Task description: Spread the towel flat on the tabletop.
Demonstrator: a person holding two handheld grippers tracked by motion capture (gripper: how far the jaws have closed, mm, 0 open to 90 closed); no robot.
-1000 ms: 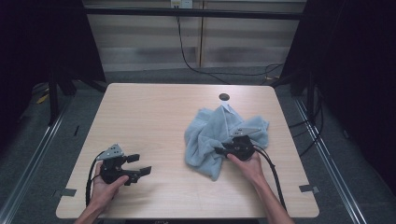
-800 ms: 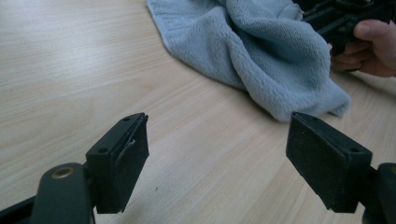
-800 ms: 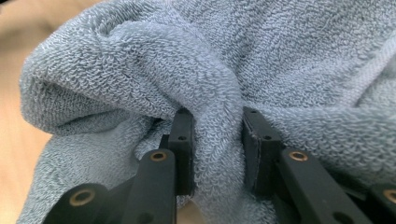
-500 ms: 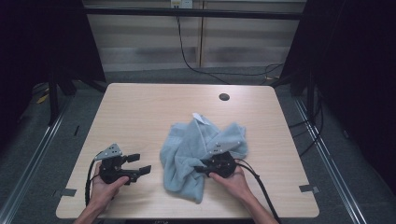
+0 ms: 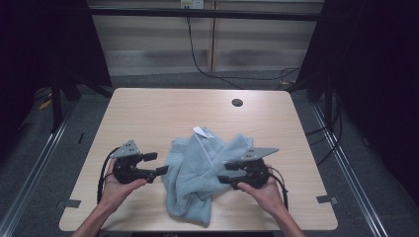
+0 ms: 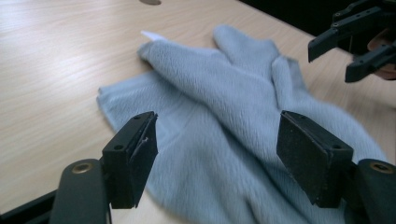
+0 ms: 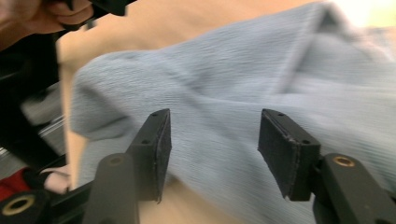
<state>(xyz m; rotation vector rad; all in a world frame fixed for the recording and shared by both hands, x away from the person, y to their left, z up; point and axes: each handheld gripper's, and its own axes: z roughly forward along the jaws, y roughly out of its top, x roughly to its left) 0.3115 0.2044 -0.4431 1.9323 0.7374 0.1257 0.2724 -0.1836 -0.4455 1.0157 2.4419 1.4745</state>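
- Left gripper (image 5: 157, 163), held in the person's left hand (image 5: 116, 185) at the near left of the table (image 5: 148, 113), pointed toward the towel with its jaws standing wide; they had just been closing a little, with nothing pressed between them.
- Seen in the left gripper view, its two black pads (image 6: 133, 156) framed the towel (image 6: 233, 121), which lay just ahead of and below them on the wood, not gripped.
- Right gripper (image 5: 223, 173), in the right hand (image 5: 262, 190) at the near right, faced the left one across the cloth, its jaws apart after just opening.
- From the right gripper view, the pads (image 7: 156, 149) hung over blurred blue-grey fabric (image 7: 261, 84) without clamping it.
- Between the two grippers lay the towel (image 5: 197, 173), a crumpled light blue heap on the near middle of the table, its left edge just beside the left gripper's tips and its right folds under the right gripper's tips.
- One small white tag (image 5: 199, 131) stuck out at the towel's far edge.
- Farther back, a dark round hole (image 5: 237, 102) sat in the tabletop, well apart from the cloth.
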